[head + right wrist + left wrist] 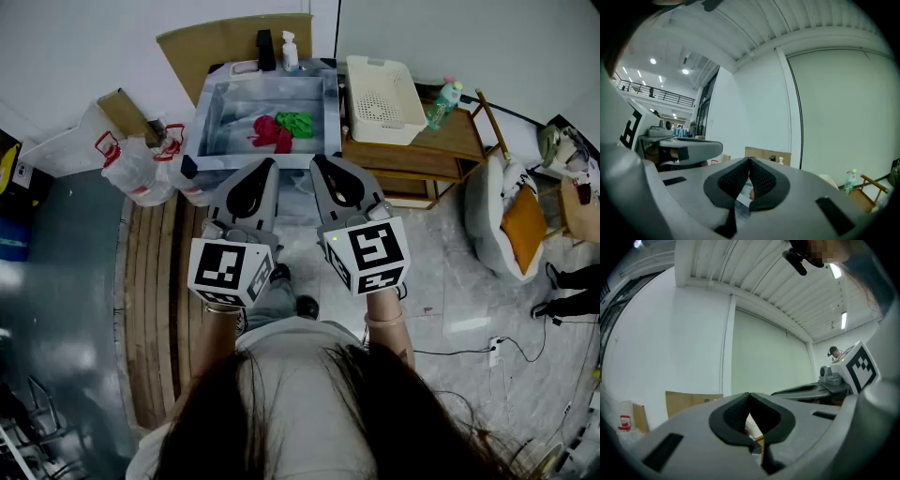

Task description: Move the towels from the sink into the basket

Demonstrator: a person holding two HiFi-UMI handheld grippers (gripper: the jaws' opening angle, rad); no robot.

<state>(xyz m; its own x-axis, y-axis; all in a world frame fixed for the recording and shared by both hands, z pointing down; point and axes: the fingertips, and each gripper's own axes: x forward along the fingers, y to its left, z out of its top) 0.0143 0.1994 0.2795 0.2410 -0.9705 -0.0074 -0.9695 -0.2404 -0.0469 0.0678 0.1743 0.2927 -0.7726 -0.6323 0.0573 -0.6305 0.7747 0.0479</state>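
Two towels [277, 130] in sink [208, 120]; basket [382, 101] right of it, bottle [444, 103] beside; left tool [269, 165], right tool [319, 161] closed, empty.

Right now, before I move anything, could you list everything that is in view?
sink: one, grey metal, by the far wall
red towel: one, red, in the sink
green towel: one, green, in the sink, beside the red towel
basket: one, white, on the wooden table right of the sink
bottle: one, green, right of the basket
left gripper: one, grey, shut, empty
right gripper: one, grey, shut, empty
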